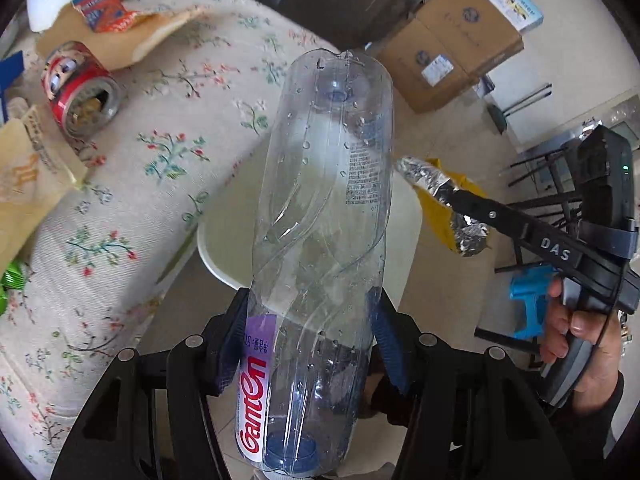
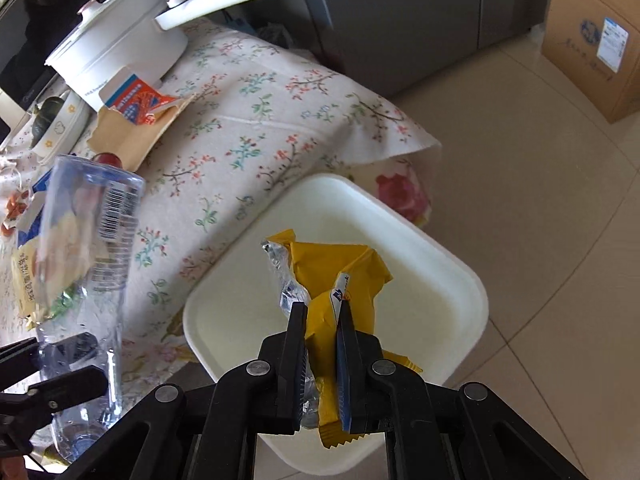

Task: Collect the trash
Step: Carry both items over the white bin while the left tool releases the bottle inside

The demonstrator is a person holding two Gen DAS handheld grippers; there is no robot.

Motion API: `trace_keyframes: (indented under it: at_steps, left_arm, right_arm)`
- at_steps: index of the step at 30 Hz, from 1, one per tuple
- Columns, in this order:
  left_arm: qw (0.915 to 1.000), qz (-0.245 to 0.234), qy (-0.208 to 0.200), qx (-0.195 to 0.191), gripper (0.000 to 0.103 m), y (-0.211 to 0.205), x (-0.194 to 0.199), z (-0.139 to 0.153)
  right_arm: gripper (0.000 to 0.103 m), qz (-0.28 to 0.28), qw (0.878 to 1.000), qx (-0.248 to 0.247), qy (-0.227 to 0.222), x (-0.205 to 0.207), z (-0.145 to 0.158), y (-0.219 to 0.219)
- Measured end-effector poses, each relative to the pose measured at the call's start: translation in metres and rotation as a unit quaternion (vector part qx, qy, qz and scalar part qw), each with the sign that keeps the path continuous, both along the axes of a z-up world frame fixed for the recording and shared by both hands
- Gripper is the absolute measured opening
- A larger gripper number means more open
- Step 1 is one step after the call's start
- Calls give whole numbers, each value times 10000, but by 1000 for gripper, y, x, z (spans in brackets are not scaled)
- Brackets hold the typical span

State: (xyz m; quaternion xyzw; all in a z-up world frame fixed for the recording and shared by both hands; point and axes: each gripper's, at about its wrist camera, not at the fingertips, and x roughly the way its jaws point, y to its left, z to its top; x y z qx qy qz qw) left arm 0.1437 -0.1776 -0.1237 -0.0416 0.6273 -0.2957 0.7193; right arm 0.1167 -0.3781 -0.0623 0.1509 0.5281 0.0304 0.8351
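My left gripper is shut on an empty clear plastic Ganten bottle, held base-forward above the table edge and the white bin. The bottle also shows at the left of the right wrist view. My right gripper is shut on a yellow, foil-lined snack wrapper and holds it over the open white bin. In the left wrist view the right gripper and the wrapper are to the right of the bottle.
A floral-cloth table carries a red can, brown paper, a torn orange-blue carton, a white pot and snack packets. Cardboard boxes stand on the tiled floor.
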Motion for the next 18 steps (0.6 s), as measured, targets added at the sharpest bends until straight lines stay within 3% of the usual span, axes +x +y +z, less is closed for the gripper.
trace_keyframes:
  at_steps: [5, 18]
  left_arm:
    - [9990, -105, 365, 250, 61, -22, 16, -38]
    - [9964, -180, 598, 565, 62, -61, 39, -75]
  right_arm:
    - [11, -131, 9998, -49, 168, -10, -15, -20]
    - [11, -209, 9993, -85, 314, -11, -28, -35]
